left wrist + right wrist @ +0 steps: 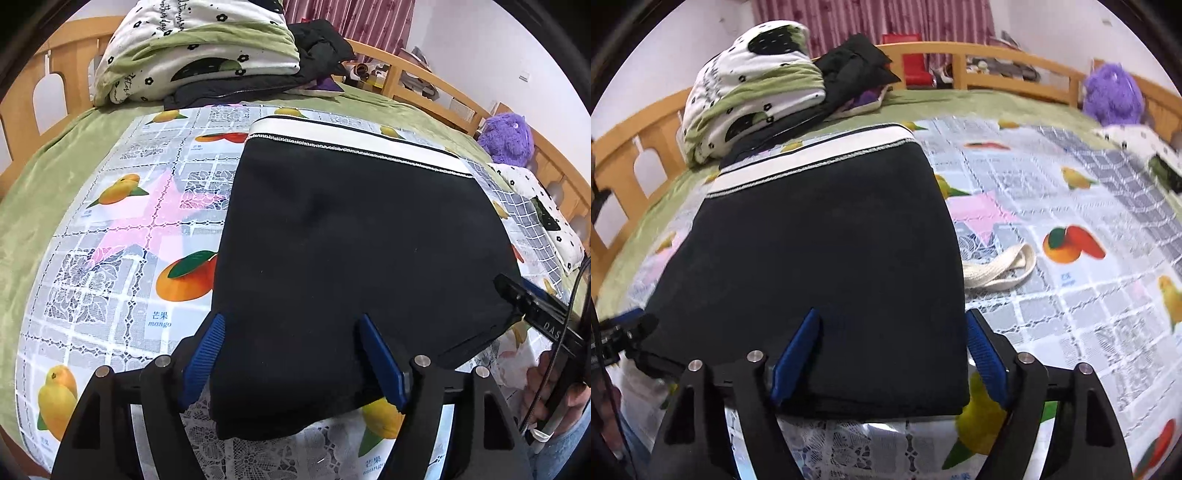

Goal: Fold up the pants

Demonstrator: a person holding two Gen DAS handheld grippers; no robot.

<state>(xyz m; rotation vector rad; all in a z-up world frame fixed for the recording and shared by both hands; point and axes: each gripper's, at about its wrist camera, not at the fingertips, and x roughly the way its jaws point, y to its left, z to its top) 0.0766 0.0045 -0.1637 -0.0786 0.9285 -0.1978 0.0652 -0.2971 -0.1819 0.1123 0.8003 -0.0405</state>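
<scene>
Left wrist view: left hand-held gripper (291,354) released over pants (351,258), whose near edge hides behind blue fingers (380,362).

Black pants (354,236) with white black-striped waistband (354,138), fruit-printed lace cloth (122,229), green bedspread (55,155), purple plush toy (508,138), blue-padded grippers (291,354)

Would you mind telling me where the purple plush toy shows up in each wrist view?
Left wrist: purple plush toy at the right edge, by the wooden bed rail.
Right wrist: purple plush toy at the upper right, by the same rail.
Shared landmark: the black pants' white waistband.
</scene>
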